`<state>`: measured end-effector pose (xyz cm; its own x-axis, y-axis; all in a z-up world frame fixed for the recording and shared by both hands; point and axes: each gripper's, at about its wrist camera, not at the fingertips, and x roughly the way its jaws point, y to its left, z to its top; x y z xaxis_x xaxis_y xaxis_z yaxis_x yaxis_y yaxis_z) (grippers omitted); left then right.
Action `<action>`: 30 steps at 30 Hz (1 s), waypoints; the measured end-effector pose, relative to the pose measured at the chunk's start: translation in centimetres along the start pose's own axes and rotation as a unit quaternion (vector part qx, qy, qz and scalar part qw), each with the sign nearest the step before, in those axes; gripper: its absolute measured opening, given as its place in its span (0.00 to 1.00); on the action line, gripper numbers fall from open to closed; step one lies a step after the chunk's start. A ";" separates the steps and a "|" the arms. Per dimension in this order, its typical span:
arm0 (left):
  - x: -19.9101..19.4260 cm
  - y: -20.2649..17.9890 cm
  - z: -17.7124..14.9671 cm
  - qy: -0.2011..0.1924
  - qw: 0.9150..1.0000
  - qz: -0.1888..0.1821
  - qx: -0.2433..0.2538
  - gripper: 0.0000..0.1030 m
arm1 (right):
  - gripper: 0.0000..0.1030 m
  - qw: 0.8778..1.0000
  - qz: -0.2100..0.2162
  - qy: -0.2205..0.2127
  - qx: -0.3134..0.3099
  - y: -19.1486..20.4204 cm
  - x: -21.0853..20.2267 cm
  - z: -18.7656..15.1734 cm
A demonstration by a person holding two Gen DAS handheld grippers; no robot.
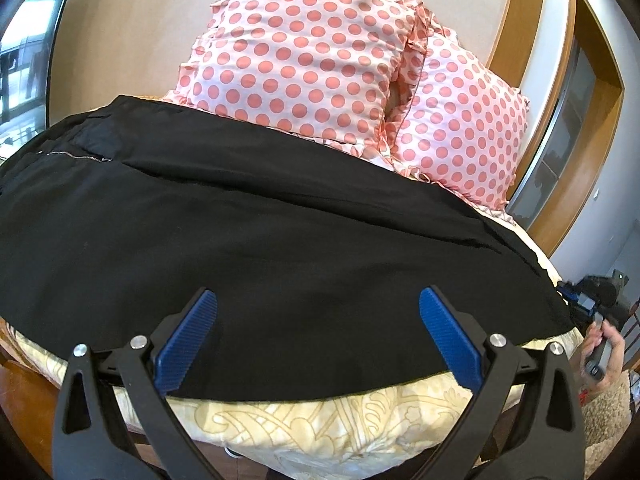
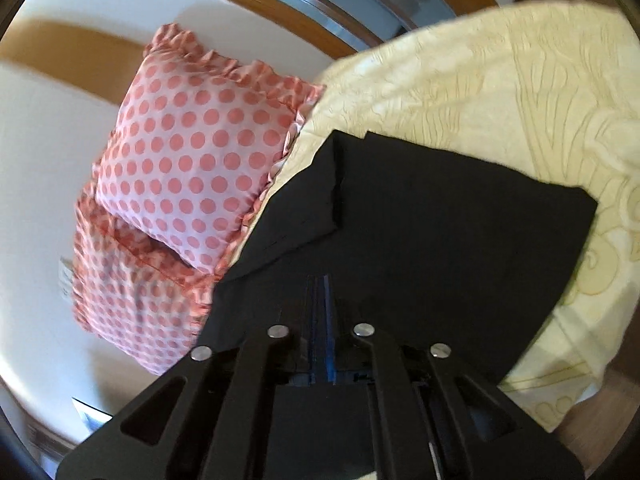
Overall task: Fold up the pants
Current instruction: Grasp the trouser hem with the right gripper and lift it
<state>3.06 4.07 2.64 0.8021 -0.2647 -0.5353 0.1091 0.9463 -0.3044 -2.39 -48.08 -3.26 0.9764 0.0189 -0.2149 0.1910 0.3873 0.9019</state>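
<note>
Two polka-dot pillows [image 1: 304, 52] fill the top of the left wrist frame, leaning at the head of a bed with a cream patterned bedspread [image 1: 304, 420]. Black pants [image 1: 256, 224] stretch across the middle of that frame, zipper at the left. The left gripper [image 1: 318, 336] sits at lower centre above the pants' near edge, jaws wide apart, holding nothing. In the right wrist frame the right gripper [image 2: 320, 320] at lower centre has its jaws together over the pants [image 2: 420, 232]; whether cloth is pinched cannot be told
</note>
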 end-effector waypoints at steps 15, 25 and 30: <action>0.3 -0.2 -0.6 0.018 1.000 0.020 0.002 0.98 | 0.67 0.988 0.068 0.134 0.024 9.1 14.0 -0.5; 0.9 1.1 -0.7 0.023 0.999 0.026 -0.015 0.98 | 0.46 0.997 -0.011 0.018 0.074 6.1 13.3 2.2; 1.2 1.1 -0.7 0.022 0.999 0.023 -0.018 0.98 | 0.22 0.995 -0.031 -0.037 0.090 3.6 11.1 3.5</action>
<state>3.72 4.69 1.12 0.7792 -0.2304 -0.5829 0.0513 0.9503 -0.3072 9.53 -49.71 -1.09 0.9656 -0.0712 -0.2501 0.2597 0.2143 0.9416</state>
